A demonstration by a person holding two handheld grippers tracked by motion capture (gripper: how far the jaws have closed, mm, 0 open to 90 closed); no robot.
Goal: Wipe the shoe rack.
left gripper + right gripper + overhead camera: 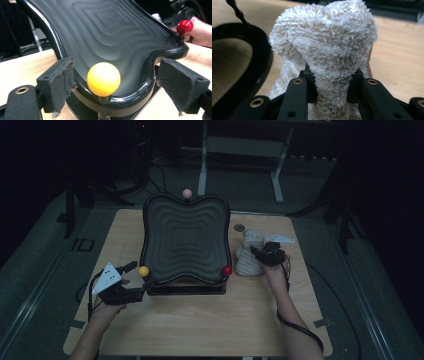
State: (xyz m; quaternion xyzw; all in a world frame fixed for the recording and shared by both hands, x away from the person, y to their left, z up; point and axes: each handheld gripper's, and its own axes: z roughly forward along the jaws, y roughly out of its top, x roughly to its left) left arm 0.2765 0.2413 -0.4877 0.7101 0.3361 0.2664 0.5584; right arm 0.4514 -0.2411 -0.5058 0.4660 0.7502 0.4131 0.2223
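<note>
The work in hand appears to be wiping a black ridged tray (150, 227) with a cream terry cloth (248, 256).

Tray: it stands propped at a tilt on a dark stand in the middle of the wooden table (210, 320), its upper edge toward the far edge. Three ball knobs sit at its rim: a yellow knob (144, 271) at the near left corner, a red knob (227, 270) at the near right corner, and a pink knob (187, 193) at the top.

Left gripper (134, 279): it rests near the table's left edge, just beside the tray's near left corner. In the left gripper view its jaws stand wide apart, the yellow knob (103, 79) between them but with neither pad touching it. The gripper (116, 83) holds nothing.

Right gripper (260, 254): it sits to the right of the tray, toward the table's right edge. In the right gripper view the jaws are clamped on a bunched fold of the cloth (329, 50), which bulges above the pads. The lower part of the cloth rests on the table, beside the tray rim (263, 62).

Progress, as judged: the cloth is secured, but it is not yet on the tray's surface. No wiping contact is evident. Remaining work appears to be bringing the cloth onto the ridged face and passing it across, and the left gripper may need to steady the tray at the yellow knob.
</note>
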